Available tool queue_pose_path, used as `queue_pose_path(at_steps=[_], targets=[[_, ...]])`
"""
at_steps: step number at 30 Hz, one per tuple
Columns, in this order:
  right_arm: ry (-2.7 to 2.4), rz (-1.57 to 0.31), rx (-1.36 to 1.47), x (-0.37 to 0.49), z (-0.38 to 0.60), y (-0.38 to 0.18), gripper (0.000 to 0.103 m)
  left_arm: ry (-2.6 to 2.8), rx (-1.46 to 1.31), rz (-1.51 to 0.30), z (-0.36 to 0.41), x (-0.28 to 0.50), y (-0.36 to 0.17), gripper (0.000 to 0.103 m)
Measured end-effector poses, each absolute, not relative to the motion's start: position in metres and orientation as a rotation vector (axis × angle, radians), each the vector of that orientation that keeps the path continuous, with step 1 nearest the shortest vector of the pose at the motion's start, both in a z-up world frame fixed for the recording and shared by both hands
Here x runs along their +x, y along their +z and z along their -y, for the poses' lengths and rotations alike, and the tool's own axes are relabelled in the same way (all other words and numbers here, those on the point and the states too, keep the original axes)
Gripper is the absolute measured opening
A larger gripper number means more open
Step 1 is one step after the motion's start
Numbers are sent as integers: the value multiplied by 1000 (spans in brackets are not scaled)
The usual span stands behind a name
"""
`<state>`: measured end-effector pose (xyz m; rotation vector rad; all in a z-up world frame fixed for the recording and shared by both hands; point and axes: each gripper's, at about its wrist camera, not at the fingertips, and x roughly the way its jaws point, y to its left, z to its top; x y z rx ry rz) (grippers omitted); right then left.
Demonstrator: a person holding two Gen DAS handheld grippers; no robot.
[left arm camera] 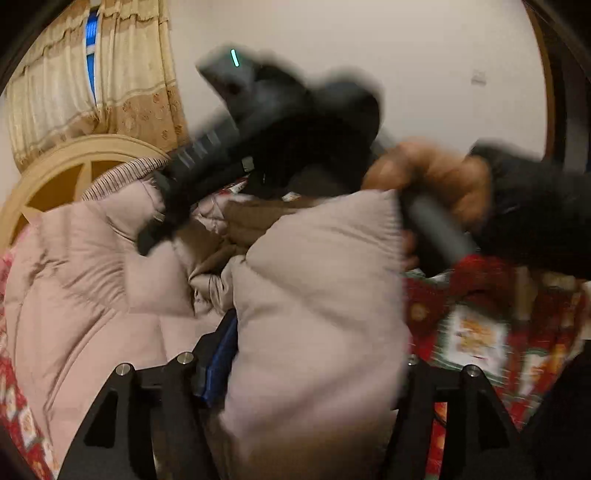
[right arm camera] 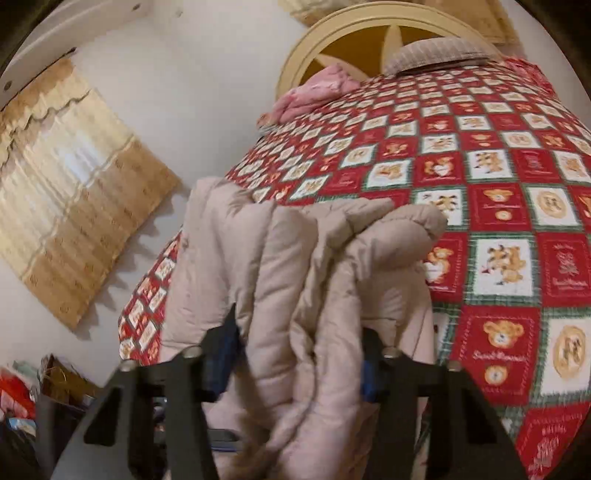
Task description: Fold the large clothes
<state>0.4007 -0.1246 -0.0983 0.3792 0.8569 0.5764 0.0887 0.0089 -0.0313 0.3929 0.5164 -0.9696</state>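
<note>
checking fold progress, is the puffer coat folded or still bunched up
Bunched, not folded: the puffer coat hangs in crumpled lumps between both hand-held grippers, above the bedspread.

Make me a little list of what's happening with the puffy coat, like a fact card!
Coat: puffy beige coat, bunched up
Left gripper: closed on a thick fold of the coat
Right gripper: closed on coat folds
Underneath: bed with red teddy-bear quilt
Far end of bed: round cream headboard, striped pillow
Folding: not neat yet

You're in a home bedroom: a bed [right arm camera: 480, 206] with a teddy-bear quilt, arched headboard [right arm camera: 295, 48], pillows [right arm camera: 436, 51], fringed curtains [right arm camera: 74, 206].
</note>
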Motion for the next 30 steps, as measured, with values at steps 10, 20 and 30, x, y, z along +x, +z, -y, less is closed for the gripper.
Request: queue_pose_path(at_steps=[10, 20, 30], targets=[[598, -844, 370, 297, 178, -110, 41, -923, 99, -479, -137, 73, 36, 66], [927, -699, 323, 294, 135, -105, 35, -319, -301, -431, -183, 193, -9, 66], [847, -780, 897, 301, 244, -201, 30, -325, -31, -540, -82, 223, -9, 70]])
